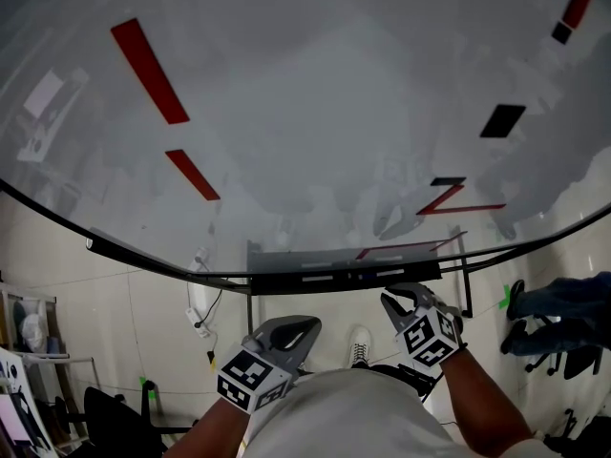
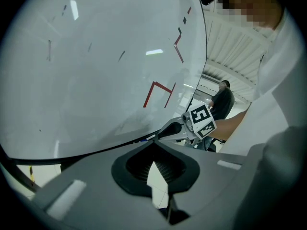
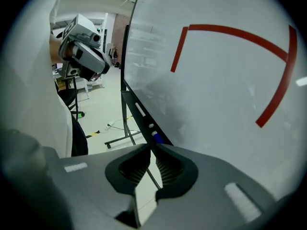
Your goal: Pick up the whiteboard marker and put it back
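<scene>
the ledge tray [image 3: 129, 99] holds several markers [image 3: 155, 136], one blue-capped

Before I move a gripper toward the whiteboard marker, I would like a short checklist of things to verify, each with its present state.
1. Marker located: ok. A blue-ended marker lies on the tray under the whiteboard.
2. Right gripper free: ok. Its jaws are together with nothing between them.
3. Left gripper free: ok. Its jaws are also together and empty.
4. Jaws opened for the grasp: not ok. Both pairs are shut.
5. Way to the tray: ok. Nothing shows between the right gripper and the tray.
6. Which marker is meant: cannot tell. More than one item lies on the tray.
</scene>
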Demonstrator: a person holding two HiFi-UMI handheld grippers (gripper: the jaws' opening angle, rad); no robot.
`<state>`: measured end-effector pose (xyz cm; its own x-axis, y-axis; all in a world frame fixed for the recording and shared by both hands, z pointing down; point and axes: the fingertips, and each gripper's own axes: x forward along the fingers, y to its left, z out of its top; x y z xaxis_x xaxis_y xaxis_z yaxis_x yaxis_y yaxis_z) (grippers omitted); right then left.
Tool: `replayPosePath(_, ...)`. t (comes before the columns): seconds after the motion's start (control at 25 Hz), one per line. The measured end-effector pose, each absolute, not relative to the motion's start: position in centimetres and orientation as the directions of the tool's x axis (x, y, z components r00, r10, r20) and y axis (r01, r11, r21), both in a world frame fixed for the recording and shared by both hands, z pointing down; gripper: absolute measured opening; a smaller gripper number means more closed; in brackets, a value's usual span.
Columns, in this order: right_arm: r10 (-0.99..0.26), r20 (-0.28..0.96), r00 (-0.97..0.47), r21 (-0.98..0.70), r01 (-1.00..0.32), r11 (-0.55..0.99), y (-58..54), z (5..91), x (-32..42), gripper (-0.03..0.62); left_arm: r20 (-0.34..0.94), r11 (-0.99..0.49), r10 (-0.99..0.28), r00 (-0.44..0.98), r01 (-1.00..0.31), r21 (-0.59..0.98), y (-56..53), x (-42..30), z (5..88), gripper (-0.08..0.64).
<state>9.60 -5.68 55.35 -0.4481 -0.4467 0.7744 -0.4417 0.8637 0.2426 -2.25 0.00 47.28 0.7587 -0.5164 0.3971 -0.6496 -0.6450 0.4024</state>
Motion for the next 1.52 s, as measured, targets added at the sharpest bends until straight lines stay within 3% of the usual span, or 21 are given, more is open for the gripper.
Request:
replayPosePath(0.64,-0.455,0.797,-0.397,0.299,-0.394,0.869,-7.4,56.7,9.6,0.034,0.345,-0.587,-0.531,0.774,-0.630,0.509,-0.6,-2.7,46.3,0.017)
replayPosePath(1.52,-0.535,0.799,-0.275,0.525,-0.116,0.843,-8.8,59.4,9.7,0.064,0.393,-0.601,-0.526,0.754,-0.657,0.456,0.0,-3.0,46.9,0.017)
